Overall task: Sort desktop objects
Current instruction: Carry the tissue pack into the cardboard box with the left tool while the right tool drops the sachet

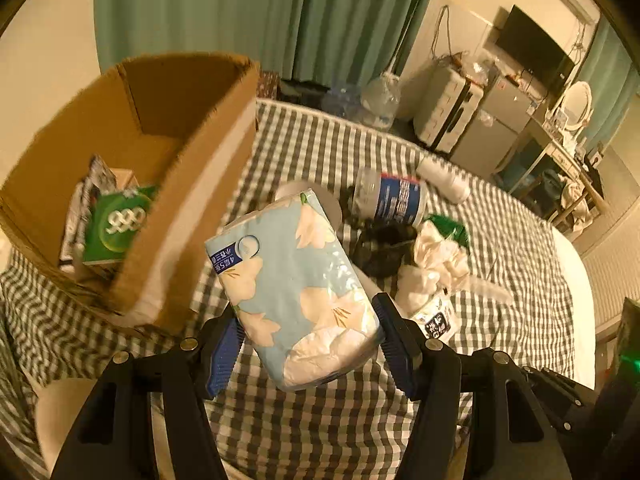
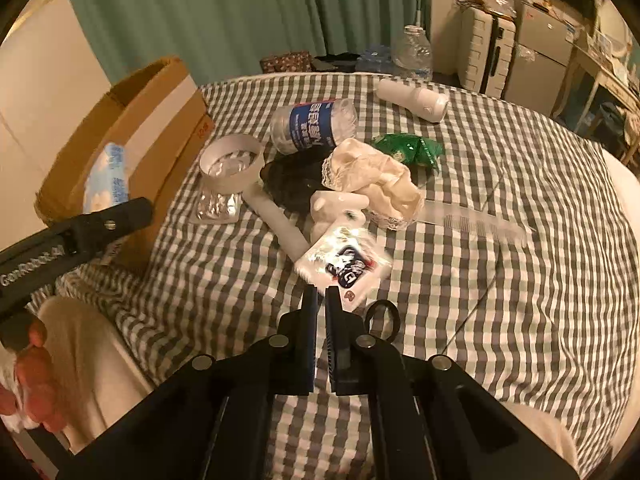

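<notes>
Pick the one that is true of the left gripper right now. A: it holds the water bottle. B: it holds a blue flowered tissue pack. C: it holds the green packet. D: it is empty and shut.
B: the left gripper has its fingers pressed on either side of the blue flowered tissue pack, raised beside the cardboard box.

Blue floral tissue pack [image 1: 296, 280] held tilted above the checked bed, beside the cardboard box [image 1: 132, 120]. Small white sachet [image 2: 344, 260] pinched at one corner.
</notes>
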`<move>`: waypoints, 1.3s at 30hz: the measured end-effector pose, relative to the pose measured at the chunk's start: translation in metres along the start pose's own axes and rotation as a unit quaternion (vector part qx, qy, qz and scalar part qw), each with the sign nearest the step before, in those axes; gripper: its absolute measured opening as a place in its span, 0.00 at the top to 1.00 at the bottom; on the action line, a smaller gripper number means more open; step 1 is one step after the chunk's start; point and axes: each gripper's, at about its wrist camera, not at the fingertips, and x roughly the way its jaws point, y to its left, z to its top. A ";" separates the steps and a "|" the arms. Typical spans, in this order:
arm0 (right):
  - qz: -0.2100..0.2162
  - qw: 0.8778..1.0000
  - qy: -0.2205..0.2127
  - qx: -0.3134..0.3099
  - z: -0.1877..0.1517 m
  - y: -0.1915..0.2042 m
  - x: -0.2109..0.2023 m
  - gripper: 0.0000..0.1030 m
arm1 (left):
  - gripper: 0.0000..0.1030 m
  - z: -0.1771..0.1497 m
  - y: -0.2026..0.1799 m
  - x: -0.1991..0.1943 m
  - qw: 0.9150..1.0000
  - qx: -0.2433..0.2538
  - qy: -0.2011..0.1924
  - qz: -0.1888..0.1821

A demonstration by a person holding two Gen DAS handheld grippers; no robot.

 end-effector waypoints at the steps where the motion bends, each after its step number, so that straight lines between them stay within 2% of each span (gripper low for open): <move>1: 0.003 1.000 -0.001 0.004 0.000 -0.001 -0.003 0.96 | 0.38 0.002 0.000 -0.003 1.000 0.001 -0.004 -0.001; 7: 0.006 1.000 -0.008 0.021 0.001 -0.005 -0.012 0.96 | 0.38 0.005 0.001 -0.015 1.000 0.008 -0.022 -0.004; 9: 0.002 1.000 -0.007 0.027 0.000 -0.010 -0.005 0.90 | 0.38 0.004 0.000 -0.012 1.000 0.012 -0.020 -0.002; 10: -0.008 1.000 -0.002 0.022 0.000 -0.011 0.001 0.64 | 0.38 0.003 0.000 -0.010 1.000 0.013 -0.018 -0.002; 11: -0.022 1.000 0.005 0.017 0.000 -0.012 0.007 0.26 | 0.38 0.001 0.004 -0.011 1.000 0.014 -0.015 -0.002; 12: -0.039 0.999 0.006 0.013 0.000 -0.013 0.013 0.16 | 0.38 0.000 0.003 -0.006 1.000 0.016 -0.010 0.000; 13: -0.047 0.999 -0.002 0.009 0.000 -0.013 0.018 0.15 | 0.38 -0.002 0.004 -0.004 1.000 0.017 -0.007 0.002; 16: -0.026 1.000 0.007 -0.004 0.010 -0.015 0.035 0.15 | 0.38 -0.004 0.000 0.013 1.000 0.022 0.009 0.009; 18: -0.034 0.999 0.020 -0.020 0.018 -0.016 0.050 0.15 | 0.38 -0.005 -0.003 0.023 0.999 0.025 0.021 0.011; 21: -0.030 0.997 0.060 -0.033 0.027 -0.022 0.083 0.19 | 0.38 -0.008 -0.009 0.034 0.999 0.034 0.033 0.021; 22: -0.022 0.997 0.067 -0.027 0.027 -0.025 0.088 0.34 | 0.38 -0.007 -0.009 0.039 0.998 0.037 0.038 0.023; 23: -0.008 0.997 0.081 -0.015 0.027 -0.031 0.095 0.58 | 0.38 -0.007 -0.008 0.043 0.998 0.037 0.042 0.025; 24: -0.002 0.996 0.091 -0.007 0.026 -0.035 0.098 0.65 | 0.38 -0.007 -0.008 0.046 0.998 0.036 0.045 0.026; 28: 0.010 0.997 0.076 0.011 0.023 -0.044 0.084 0.80 | 0.38 -0.006 -0.011 0.052 0.998 0.041 0.048 0.027; 30: 0.014 0.998 0.063 0.016 0.022 -0.044 0.073 0.84 | 0.38 -0.006 -0.014 0.049 0.998 0.046 0.043 0.024; 32: 0.025 0.998 0.054 0.024 0.019 -0.045 0.062 0.93 | 0.38 -0.005 -0.016 0.041 0.998 0.050 0.036 0.018; 36: 0.037 0.998 0.039 0.036 0.017 -0.044 0.041 0.94 | 0.38 0.000 -0.018 0.016 0.999 0.053 0.011 0.006; 39: 0.019 0.999 0.034 0.034 0.016 -0.041 0.036 0.94 | 0.38 0.004 -0.017 0.000 0.999 0.051 -0.006 0.003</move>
